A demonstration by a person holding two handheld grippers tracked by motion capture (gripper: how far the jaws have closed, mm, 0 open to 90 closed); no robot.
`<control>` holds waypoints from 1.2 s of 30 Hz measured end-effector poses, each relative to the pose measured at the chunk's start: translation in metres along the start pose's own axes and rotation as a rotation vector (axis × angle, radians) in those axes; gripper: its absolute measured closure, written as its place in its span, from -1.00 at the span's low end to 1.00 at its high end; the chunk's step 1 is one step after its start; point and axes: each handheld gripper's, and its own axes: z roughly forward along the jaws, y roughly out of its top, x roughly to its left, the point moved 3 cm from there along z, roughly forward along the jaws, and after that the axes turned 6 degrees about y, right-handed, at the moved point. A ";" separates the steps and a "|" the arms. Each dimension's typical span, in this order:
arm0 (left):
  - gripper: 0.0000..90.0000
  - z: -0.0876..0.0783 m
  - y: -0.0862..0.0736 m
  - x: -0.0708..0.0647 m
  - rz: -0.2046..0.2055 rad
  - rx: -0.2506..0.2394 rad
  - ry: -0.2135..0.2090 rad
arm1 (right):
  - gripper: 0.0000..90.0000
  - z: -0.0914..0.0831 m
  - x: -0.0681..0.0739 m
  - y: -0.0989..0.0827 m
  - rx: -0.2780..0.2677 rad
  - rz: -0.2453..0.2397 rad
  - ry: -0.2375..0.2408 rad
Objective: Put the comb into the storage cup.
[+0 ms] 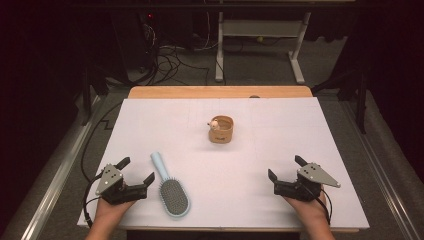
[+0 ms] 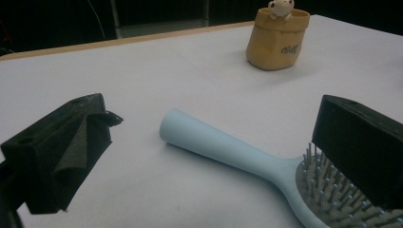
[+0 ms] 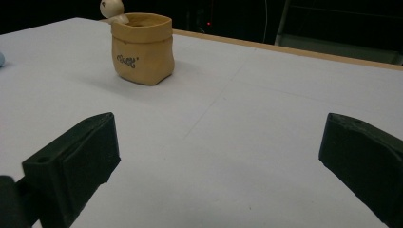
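The left gripper (image 1: 134,176) is resting wide open and empty just beside the pale blue plastic hairbrush (image 1: 170,186), probably lining up on its smooth round handle. The right gripper (image 1: 285,170) is waiting open, the tan bag-shaped pot (image 1: 221,130) well ahead of it.

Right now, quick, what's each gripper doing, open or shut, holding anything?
Left gripper: open, empty, beside the light blue plastic hairbrush.
Right gripper: open, empty, over bare white table.
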 end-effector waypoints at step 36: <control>-0.42 -0.003 0.005 0.002 -0.014 0.049 -0.026 | -0.99 -0.001 -0.002 -0.001 0.007 0.025 0.007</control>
